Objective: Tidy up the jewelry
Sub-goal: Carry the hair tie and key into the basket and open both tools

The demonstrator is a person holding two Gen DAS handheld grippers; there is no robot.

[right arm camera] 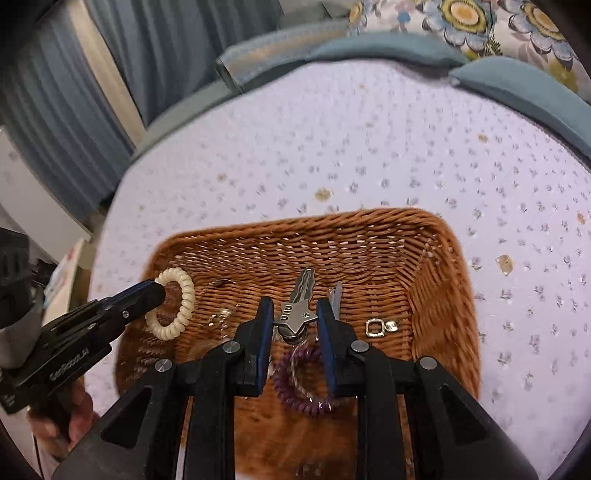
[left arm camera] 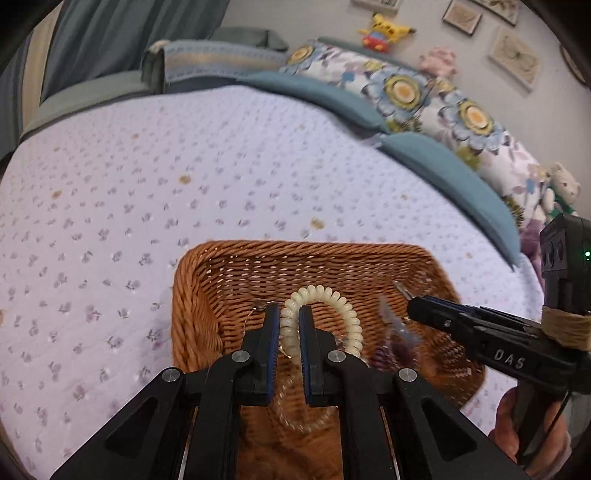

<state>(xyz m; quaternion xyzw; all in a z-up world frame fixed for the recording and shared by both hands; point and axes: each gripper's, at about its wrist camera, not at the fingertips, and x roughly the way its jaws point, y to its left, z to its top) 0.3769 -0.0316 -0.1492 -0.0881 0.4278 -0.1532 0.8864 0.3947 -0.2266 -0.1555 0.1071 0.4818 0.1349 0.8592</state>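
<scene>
A brown wicker basket [left arm camera: 295,245] [right arm camera: 332,218] rests on the bed. Just above it my left gripper [left arm camera: 289,314] [right arm camera: 157,291] is shut on a cream spiral hair tie [left arm camera: 345,310] [right arm camera: 173,306], whose loop stands up between the pads. My right gripper [right arm camera: 294,306] [left arm camera: 413,308] is shut on the head of a silver key [right arm camera: 301,295], with the blade pointing forward. A purple spiral hair tie [right arm camera: 295,395] [left arm camera: 384,356] shows below the key; I cannot tell whether it hangs from it. On the basket floor lie a gold clasp [right arm camera: 376,326] and a thin wire hoop [right arm camera: 221,314].
The bed cover [left arm camera: 147,184] is white with small flowers. Teal cushions [left arm camera: 443,166] and floral pillows [left arm camera: 406,88] line its far edge, with plush toys [left arm camera: 384,31] behind. Blue curtains [right arm camera: 110,55] hang at the left. A hand [left arm camera: 517,424] holds the right gripper's handle.
</scene>
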